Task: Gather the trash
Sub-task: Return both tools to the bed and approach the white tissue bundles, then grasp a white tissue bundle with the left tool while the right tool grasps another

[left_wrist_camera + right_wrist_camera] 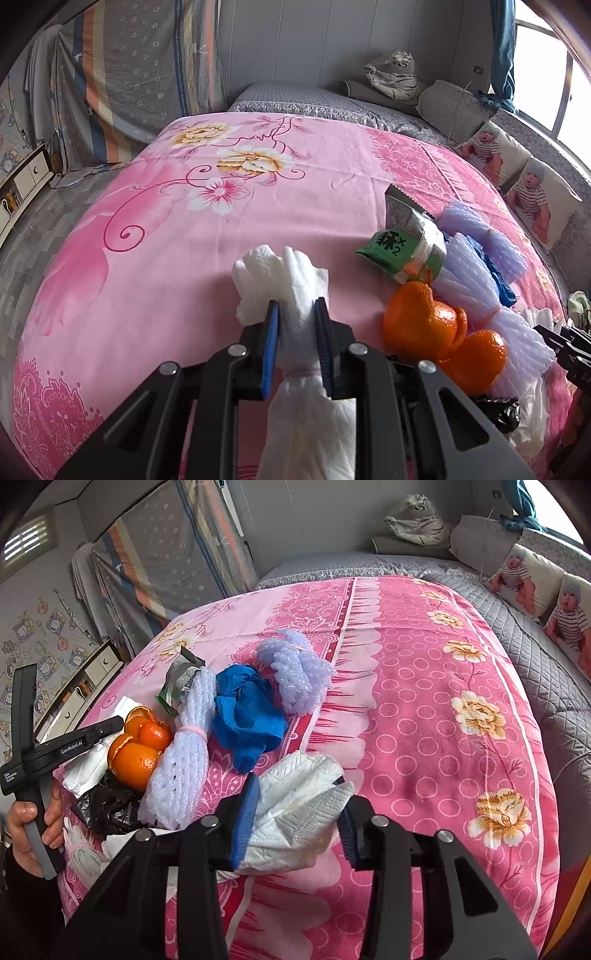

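On a pink flowered bedsheet (166,258) lies a heap of trash. My left gripper (297,315) is shut on a twisted white tissue (295,273). To its right lie orange peels (424,321), a green snack wrapper (402,251) and white foam netting (517,332). In the right wrist view my right gripper (299,808) is shut on a crumpled white tissue (303,797). Beyond it sit a blue crumpled plastic piece (243,712), a lilac foam net (295,672), a white foam net (184,768), orange peels (136,753) and a black bag (107,808).
A hand (26,830) grips the left gripper's handle at the bed's left edge. Baby-print pillows (517,177) and a plush tiger (399,77) line the grey quilt behind. A low cabinet (26,177) stands on the floor at left. The sheet right of the heap (443,720) is bare.
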